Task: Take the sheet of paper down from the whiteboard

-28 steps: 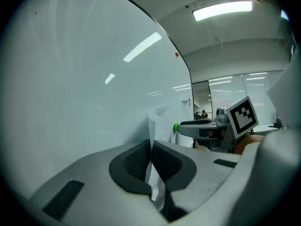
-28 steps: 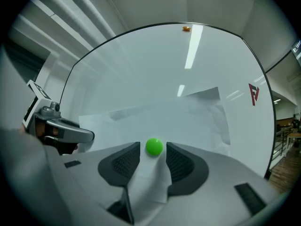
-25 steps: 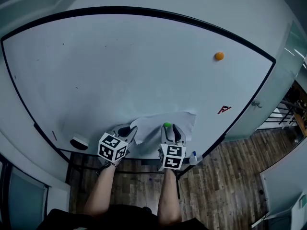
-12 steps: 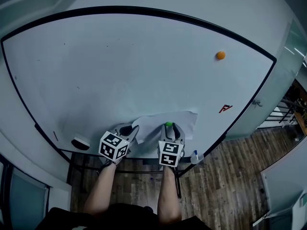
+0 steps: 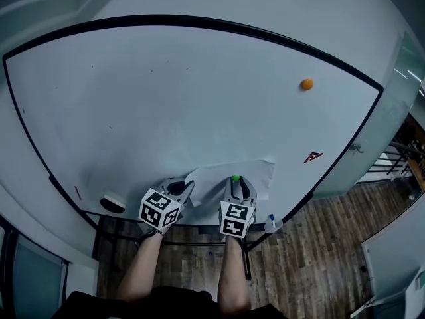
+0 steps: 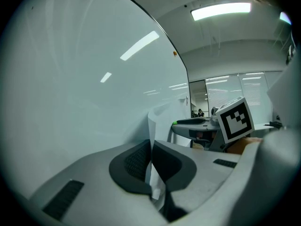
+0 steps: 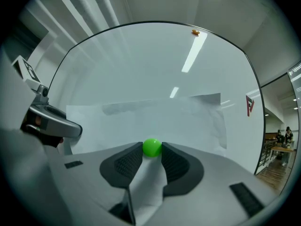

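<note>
green magnet (image 5: 235, 177) on paper (image 5: 214, 183), orange magnet (image 5: 306, 84) upper right, eraser (image 5: 113, 204) lower left

Red F-shaped mark (image 5: 312, 157) on whiteboard (image 5: 166, 92)

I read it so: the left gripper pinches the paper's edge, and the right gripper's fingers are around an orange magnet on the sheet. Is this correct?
The magnet's colour is wrong: the right gripper's fingers, which have just been closing, are around a green magnet on the sheet, as the right gripper view shows. The rest stands.
</note>
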`<state>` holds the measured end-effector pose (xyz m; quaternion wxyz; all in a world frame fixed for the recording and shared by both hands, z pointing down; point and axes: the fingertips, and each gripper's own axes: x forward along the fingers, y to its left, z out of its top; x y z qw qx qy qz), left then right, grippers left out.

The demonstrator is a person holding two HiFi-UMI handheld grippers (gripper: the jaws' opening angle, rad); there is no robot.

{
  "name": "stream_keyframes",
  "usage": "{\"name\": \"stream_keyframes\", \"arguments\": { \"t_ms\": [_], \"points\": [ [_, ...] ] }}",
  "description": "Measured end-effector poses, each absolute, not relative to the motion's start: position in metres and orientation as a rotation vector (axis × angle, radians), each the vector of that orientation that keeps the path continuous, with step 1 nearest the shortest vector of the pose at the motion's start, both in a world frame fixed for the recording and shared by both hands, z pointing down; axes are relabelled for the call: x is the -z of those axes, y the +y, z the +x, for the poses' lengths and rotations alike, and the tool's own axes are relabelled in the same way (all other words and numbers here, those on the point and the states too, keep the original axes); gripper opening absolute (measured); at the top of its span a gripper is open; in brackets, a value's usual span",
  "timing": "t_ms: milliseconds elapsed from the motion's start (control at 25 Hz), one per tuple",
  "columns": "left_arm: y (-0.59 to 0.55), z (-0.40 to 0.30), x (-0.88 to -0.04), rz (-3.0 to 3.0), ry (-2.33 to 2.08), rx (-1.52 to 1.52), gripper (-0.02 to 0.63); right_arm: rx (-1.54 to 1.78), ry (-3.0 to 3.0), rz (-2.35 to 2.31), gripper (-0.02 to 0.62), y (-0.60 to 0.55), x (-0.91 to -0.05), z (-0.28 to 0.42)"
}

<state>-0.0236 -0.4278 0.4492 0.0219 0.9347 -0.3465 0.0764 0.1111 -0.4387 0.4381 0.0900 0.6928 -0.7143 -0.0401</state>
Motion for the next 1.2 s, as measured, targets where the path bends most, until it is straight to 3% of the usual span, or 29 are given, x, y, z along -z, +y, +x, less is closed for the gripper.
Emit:
{"name": "stream_keyframes", "arguments": {
  "t_ms": [1200],
  "points": [
    [-0.429,-0.036,-0.448,2.87,-1.162,-0.264,0.021,0.099,-2.127,2.022,0.133,-0.438,-0.441,0.117]
  ]
}}
